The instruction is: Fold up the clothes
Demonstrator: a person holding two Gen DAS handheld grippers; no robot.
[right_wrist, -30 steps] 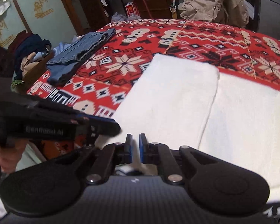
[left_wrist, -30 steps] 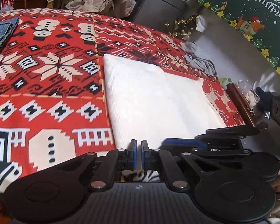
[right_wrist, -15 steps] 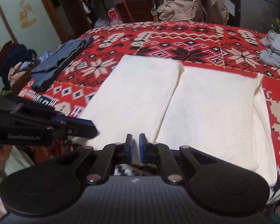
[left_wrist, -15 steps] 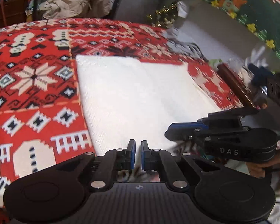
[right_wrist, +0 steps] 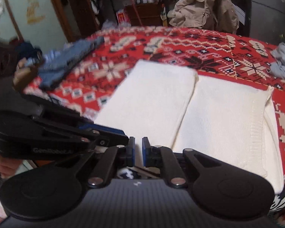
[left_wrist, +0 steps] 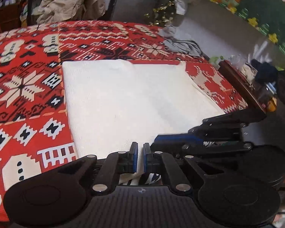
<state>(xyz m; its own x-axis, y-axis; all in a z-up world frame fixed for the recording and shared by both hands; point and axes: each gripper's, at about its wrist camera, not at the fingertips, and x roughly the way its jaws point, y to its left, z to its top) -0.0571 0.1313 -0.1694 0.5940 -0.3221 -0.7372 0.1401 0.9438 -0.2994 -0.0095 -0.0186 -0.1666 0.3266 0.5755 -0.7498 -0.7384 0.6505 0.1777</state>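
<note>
You held both grippers side by side at near hem of white sweater (left_wrist: 134, 102), spread on red patterned surface (left_wrist: 26, 87). Left gripper (left_wrist: 140, 156) jaws pinched hem shut; right gripper (right_wrist: 138, 152) jaws likewise. Twin grip likely meant to carry hem over evenly.

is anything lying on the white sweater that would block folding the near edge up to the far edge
Nothing visible does. The white sweater has a bare top, and both the left gripper and right gripper pinch its near edge. The grey garment lies apart on the red cloth.
</note>
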